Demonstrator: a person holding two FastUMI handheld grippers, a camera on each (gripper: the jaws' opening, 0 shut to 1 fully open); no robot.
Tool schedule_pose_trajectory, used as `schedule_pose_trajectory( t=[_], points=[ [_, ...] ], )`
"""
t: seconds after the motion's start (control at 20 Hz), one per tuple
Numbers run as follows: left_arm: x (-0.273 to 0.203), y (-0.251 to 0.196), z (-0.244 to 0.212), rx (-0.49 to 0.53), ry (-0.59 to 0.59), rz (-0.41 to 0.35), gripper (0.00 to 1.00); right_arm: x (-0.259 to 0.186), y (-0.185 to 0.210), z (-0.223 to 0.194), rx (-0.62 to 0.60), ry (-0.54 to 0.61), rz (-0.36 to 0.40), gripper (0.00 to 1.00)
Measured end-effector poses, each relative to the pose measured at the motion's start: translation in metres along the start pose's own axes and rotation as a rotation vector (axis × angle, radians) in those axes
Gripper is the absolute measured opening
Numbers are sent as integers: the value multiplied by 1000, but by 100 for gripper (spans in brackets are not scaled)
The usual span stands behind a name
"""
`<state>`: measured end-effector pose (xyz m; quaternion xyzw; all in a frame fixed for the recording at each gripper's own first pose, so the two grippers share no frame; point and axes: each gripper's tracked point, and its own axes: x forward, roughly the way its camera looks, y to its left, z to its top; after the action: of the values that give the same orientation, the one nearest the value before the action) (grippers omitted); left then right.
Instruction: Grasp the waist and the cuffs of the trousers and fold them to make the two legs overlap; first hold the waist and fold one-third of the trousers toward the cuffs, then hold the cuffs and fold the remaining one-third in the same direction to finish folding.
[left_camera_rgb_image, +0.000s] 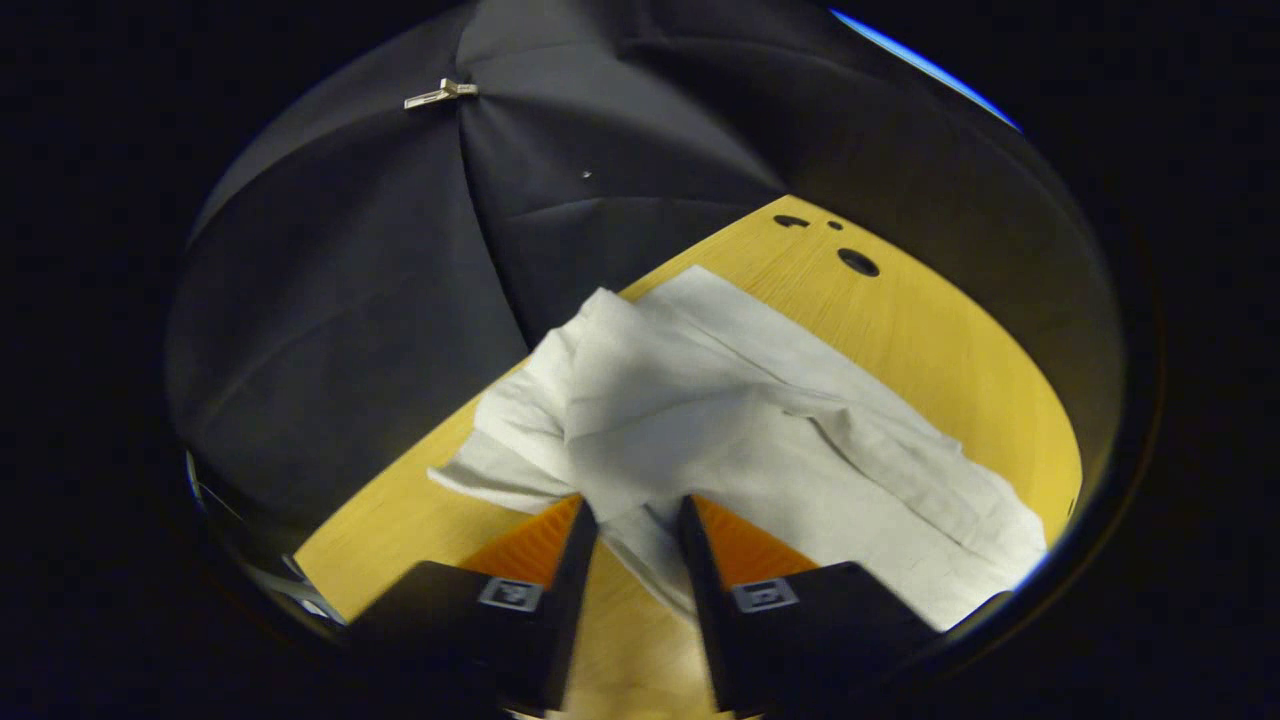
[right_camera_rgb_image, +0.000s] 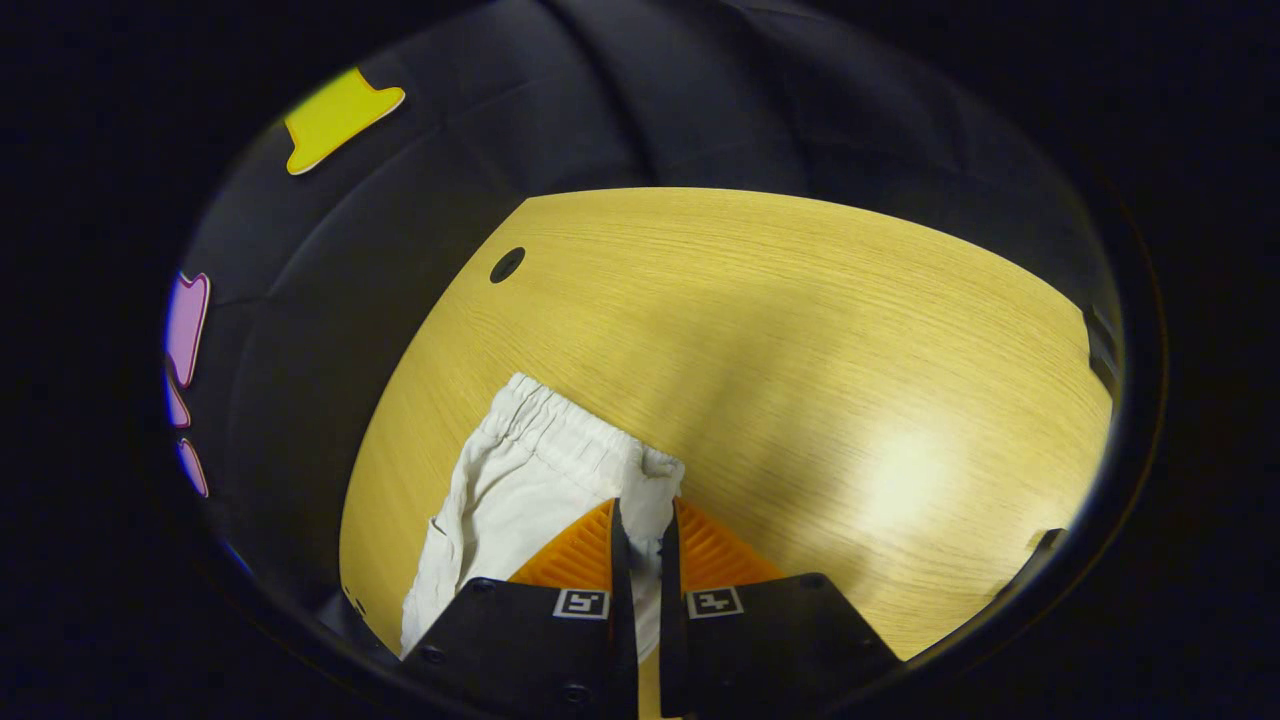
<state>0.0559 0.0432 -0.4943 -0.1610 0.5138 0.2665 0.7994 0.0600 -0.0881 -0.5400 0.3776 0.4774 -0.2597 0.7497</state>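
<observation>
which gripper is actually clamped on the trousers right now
The right gripper: its fingers pinch the trousers at the waistband. The left gripper stands open around cloth.

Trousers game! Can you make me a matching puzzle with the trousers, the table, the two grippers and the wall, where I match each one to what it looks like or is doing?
Things:
1. trousers
2. table
3. right gripper
4. left gripper
5. booth wall

Descriptions:
A. yellow wood with dark round holes
B. black cloth
C. white and crumpled
D. shut on the gathered waistband
E. open, with white cloth between its fingers

Pairs: 1-C, 2-A, 3-D, 4-E, 5-B
</observation>
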Motion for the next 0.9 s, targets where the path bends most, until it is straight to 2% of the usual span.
schedule_pose_trajectory(
  t=[0.15,0.2,0.3,0.5,0.65,0.75,0.9],
  points=[
    [-2,-3,-1,-133,1,-108,12,0,1,0,-10,1,15,13],
    [-3,-3,-1,-163,3,-137,9,-1,1,1,-20,-5,25,13],
    [-4,-4,-4,-193,16,-181,7,-9,3,5,-61,-42,49,13],
    [-3,-12,-14,-163,25,-211,7,-32,6,24,-153,-117,95,13],
    [2,-27,-17,-179,18,-238,6,-64,9,41,-153,-167,103,13],
    [-2,-27,-22,-155,6,-247,6,-79,8,47,-162,-186,109,13],
    [-8,-33,-29,-134,17,-268,6,-94,20,52,-234,-217,118,13]
  ],
)
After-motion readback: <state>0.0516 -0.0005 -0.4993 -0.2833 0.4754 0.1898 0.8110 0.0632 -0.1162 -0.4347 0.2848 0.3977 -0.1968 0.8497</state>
